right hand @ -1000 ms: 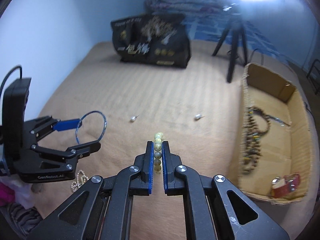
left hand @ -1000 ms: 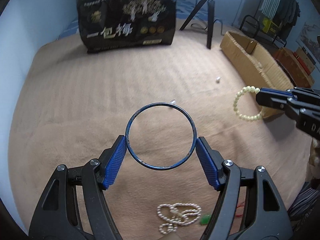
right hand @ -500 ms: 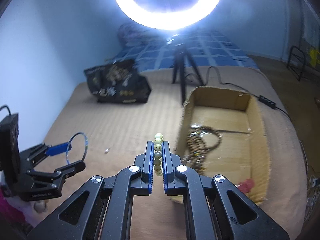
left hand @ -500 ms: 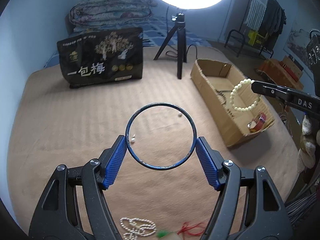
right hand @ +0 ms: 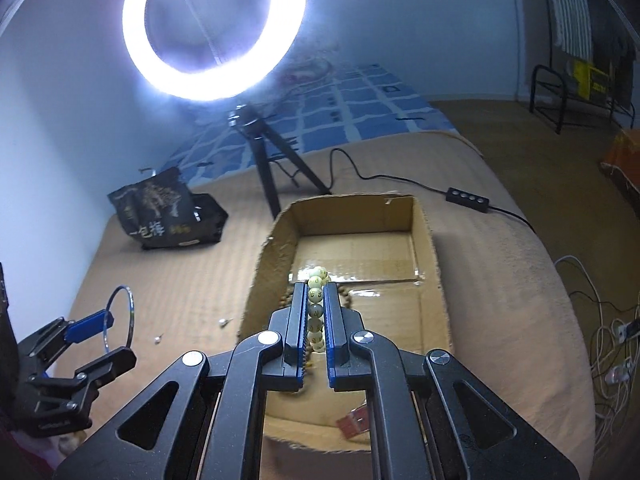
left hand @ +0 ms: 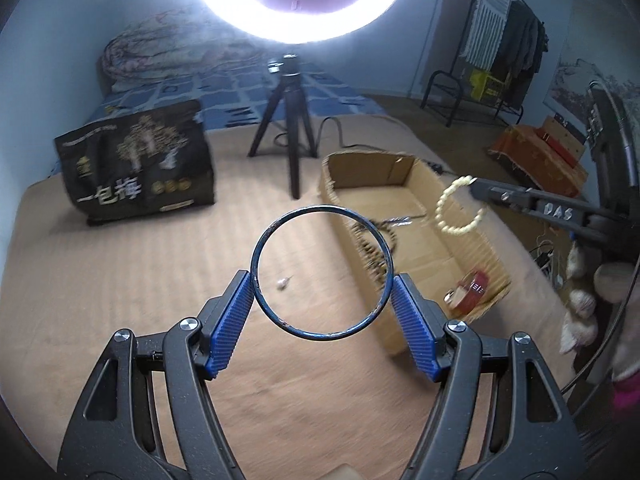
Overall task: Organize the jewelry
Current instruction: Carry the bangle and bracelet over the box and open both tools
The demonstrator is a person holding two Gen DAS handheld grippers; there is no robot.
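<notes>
1. While its blue pads pinched a thin dark-blue metal bangle (left hand: 322,272) from both sides, the left gripper (left hand: 322,308) hung above the tan blanket (left hand: 120,280).
2. Clamped on a pale cream beaded bracelet (right hand: 316,308), the right gripper (right hand: 316,320) was over the open cardboard box (right hand: 432,280).
3. Only the left view showed the box's red strap (left hand: 470,290) whole and its brown beads (left hand: 370,248) beside the bracelet loop (left hand: 460,210).
4. Beyond stood a black printed bag (left hand: 136,164), a tripod (left hand: 290,120) and a glowing ring light (right hand: 212,28).

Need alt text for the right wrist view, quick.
The right hand-held gripper holds a pale bead bracelet above an open cardboard box on a tan blanket. At left, the left hand-held gripper holds a blue bangle.
</notes>
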